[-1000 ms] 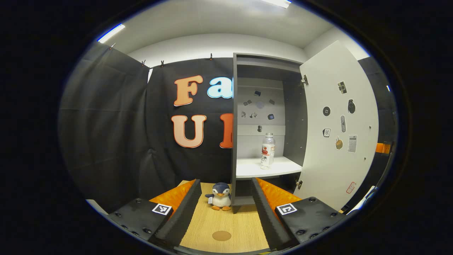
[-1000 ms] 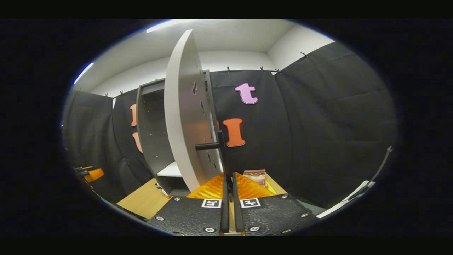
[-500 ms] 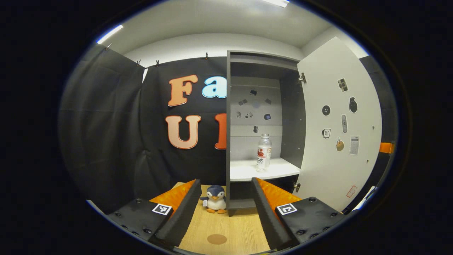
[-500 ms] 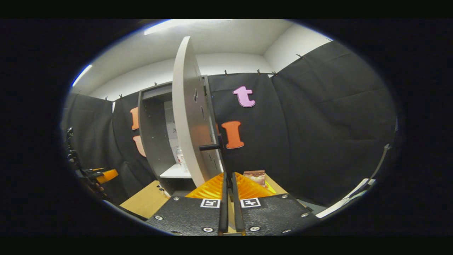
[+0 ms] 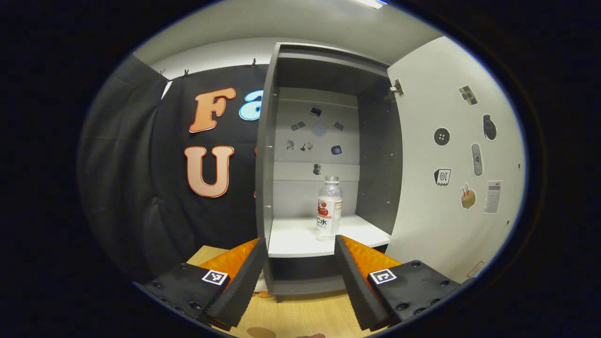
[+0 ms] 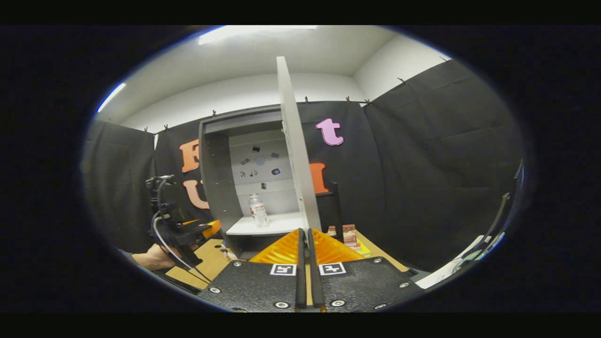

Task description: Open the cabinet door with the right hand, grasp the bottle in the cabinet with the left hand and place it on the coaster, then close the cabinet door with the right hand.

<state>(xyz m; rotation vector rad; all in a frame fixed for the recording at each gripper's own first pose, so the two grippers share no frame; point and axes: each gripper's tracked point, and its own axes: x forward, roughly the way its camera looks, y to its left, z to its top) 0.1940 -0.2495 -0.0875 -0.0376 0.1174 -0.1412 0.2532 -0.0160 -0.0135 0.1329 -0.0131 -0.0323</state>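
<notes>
The grey cabinet (image 5: pixel 265 155) stands open, its white door (image 5: pixel 450 159) swung out to the right. A clear bottle (image 5: pixel 328 209) with a red and white label stands upright on the white shelf (image 5: pixel 293 241). My left gripper (image 5: pixel 298 244) is open just in front of the shelf, and the bottle appears between its fingertips, farther back. The brown coaster (image 5: pixel 261 332) peeks in on the wooden table at the bottom edge. In the right gripper view the door (image 6: pixel 295 150) is edge-on, and my right gripper (image 6: pixel 305 233) is shut just below its lower edge, holding nothing. The bottle (image 6: pixel 257 211) stands inside the cabinet.
The door's black handle (image 6: pixel 333 202) sticks out on its right side. A small brown box (image 6: pixel 348 233) lies on the table behind the door. The left gripper (image 6: pixel 188 230) and the hand (image 6: pixel 150 256) holding it show at the left. Stickers dot the cabinet's back wall and the door.
My left gripper has moved forward to the cabinet, so the bottle looms larger and the plush penguin is hidden. The right gripper view has swung until the door is edge-on; its fingers stay shut.
</notes>
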